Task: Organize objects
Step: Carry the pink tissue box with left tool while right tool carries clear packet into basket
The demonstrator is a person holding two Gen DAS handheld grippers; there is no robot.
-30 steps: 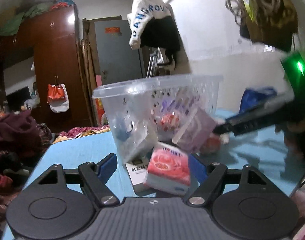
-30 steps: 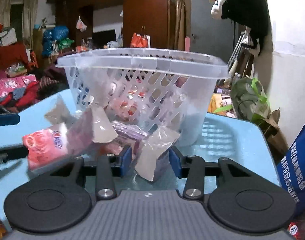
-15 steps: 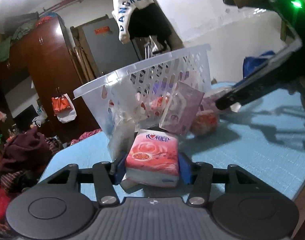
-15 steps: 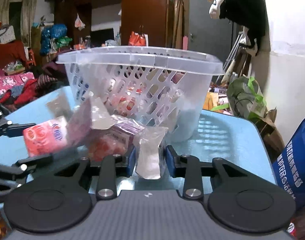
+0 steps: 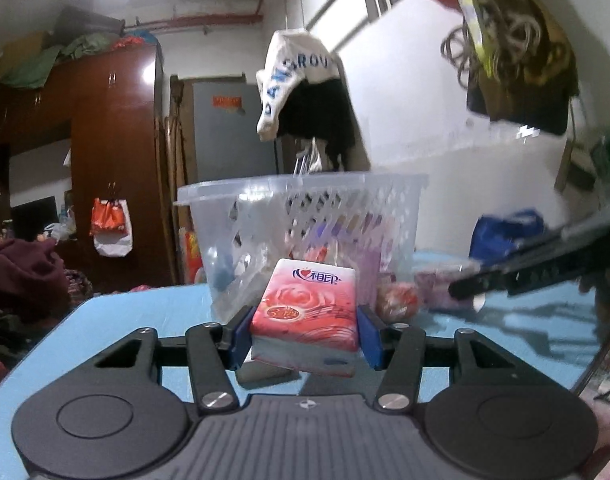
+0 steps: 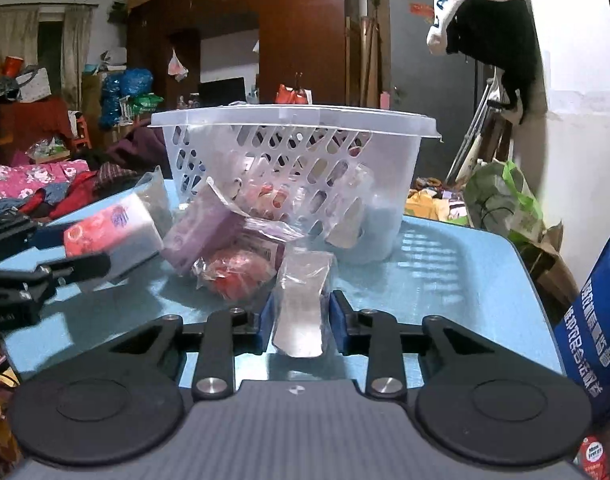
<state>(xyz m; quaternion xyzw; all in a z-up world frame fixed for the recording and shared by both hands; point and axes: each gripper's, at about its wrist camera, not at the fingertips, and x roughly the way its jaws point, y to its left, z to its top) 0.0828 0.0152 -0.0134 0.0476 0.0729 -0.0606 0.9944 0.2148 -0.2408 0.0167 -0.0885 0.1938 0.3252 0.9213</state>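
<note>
Since half a second ago the left gripper has lifted the tissue pack clear of the table, jaws clamped on it. The right gripper pinches a clear packet. At twelve o'clock beyond stands the basket.

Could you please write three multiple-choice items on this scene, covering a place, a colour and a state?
1. Where does the basket stand?
A. on the blue table
B. on the floor
C. on a chair

2. What colour is the tissue pack in the left gripper?
A. green
B. red-pink
C. black

3. What state is the right gripper in?
A. wide open
B. out of view
C. shut on the clear packet

Answers: A, its base rests on the tabletop; B, rose print on the wrapper; C, both jaws press the packet's sides.
</note>
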